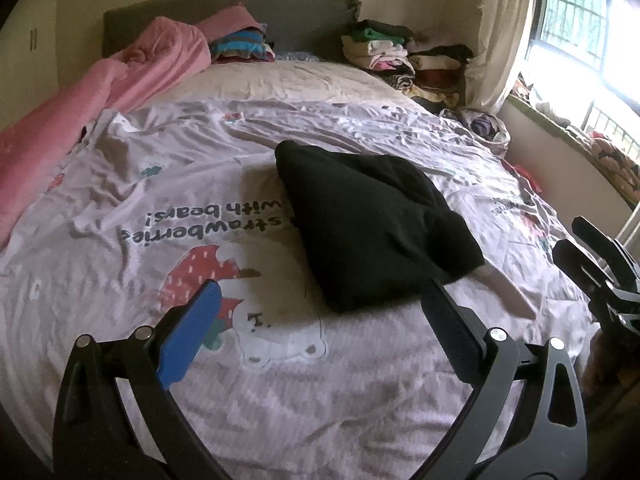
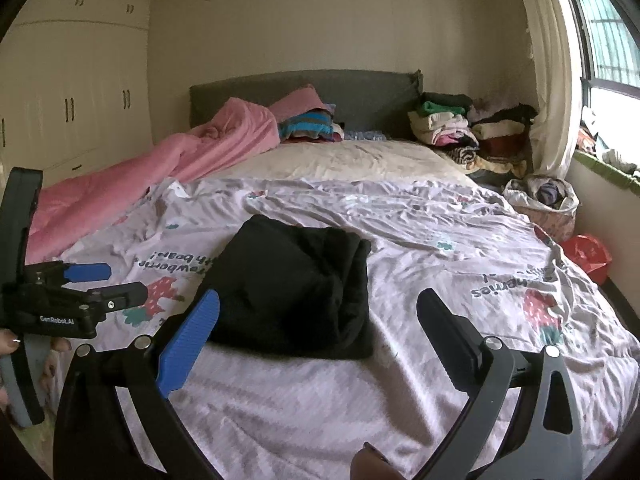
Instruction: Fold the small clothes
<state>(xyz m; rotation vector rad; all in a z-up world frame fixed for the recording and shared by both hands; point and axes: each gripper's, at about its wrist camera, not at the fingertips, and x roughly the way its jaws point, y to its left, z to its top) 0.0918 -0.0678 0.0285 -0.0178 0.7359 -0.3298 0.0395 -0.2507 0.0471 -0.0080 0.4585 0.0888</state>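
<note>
A black garment (image 1: 368, 224) lies folded into a compact bundle on the printed sheet (image 1: 160, 208), just beyond the tips of my left gripper (image 1: 320, 292), which is open and holds nothing. In the right wrist view the same black garment (image 2: 296, 288) rests between and beyond the tips of my right gripper (image 2: 318, 300), also open and apart from the cloth. The left gripper (image 2: 108, 284) shows at the left edge of that view, held by a hand (image 2: 8, 344). The right gripper (image 1: 600, 264) shows at the right edge of the left wrist view.
A pink blanket (image 2: 140, 176) lies along the bed's left side. Stacks of folded clothes (image 2: 460, 128) and a striped pile (image 2: 308, 124) sit by the grey headboard (image 2: 360, 92). A bag of clothes (image 2: 548, 196) and a red bag (image 2: 588, 256) sit by the window wall. Wardrobes (image 2: 72, 100) stand at left.
</note>
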